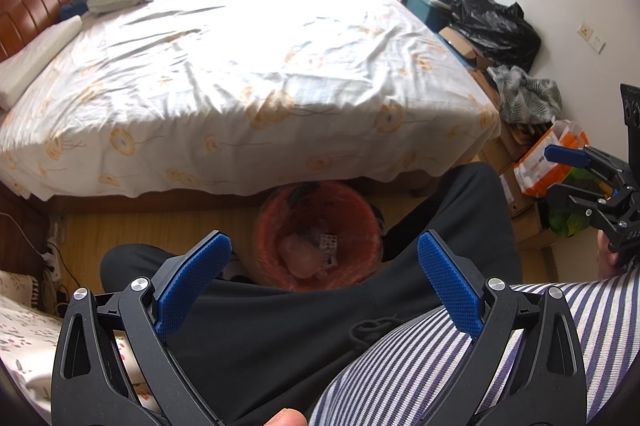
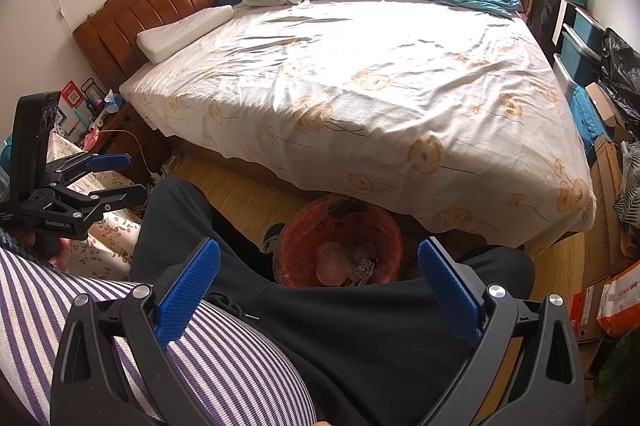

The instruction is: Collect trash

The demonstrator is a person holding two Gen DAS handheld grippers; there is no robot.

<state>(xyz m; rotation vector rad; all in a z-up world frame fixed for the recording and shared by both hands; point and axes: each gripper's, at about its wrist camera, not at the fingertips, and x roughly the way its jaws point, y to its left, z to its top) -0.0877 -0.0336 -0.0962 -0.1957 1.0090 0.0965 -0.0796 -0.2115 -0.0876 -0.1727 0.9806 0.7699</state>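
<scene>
The bed (image 1: 248,78) fills most of both views, its flowered sheet overhanging the near edge and hiding the far rim of the orange bin (image 1: 316,234), which stands on the wood floor (image 1: 160,226) between the person's dark-trousered legs (image 1: 452,210). Inside the bin lie pale crumpled scraps, too blurred to name. Boxes and a black bag (image 1: 496,22) crowd the right wall, leaving a narrow floor strip. The left gripper (image 1: 324,278) and right gripper (image 2: 320,278) both hang above the lap, jaws spread wide, holding nothing.
</scene>
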